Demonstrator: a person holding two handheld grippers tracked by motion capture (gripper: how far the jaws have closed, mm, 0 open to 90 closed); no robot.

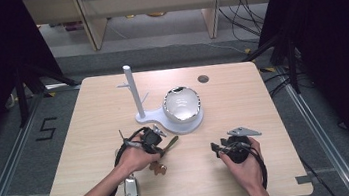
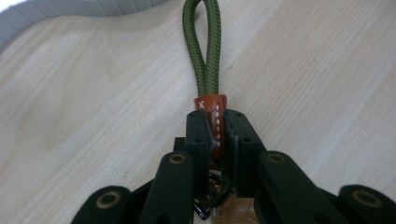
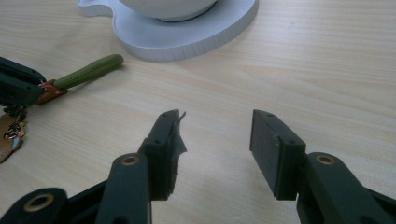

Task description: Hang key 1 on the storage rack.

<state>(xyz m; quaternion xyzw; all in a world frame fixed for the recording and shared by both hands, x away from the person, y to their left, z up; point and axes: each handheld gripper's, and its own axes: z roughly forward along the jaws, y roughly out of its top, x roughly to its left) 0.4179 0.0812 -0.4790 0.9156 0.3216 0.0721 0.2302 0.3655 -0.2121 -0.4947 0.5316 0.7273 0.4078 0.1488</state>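
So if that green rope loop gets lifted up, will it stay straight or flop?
It would probably flop: the loop is woven cord, soft-looking. Near the leather band it may stay straighter, since the left gripper pinches it there. It looks light, so the brown bits hanging behind will likely dangle too.

A pale wooden tabletop [image 1: 90, 128] carries a white stand [image 1: 157, 116] near its middle, a green-corded keychain [image 1: 168, 144] toward the near edge, and a metal case [image 1: 131, 188] at the near-left edge.
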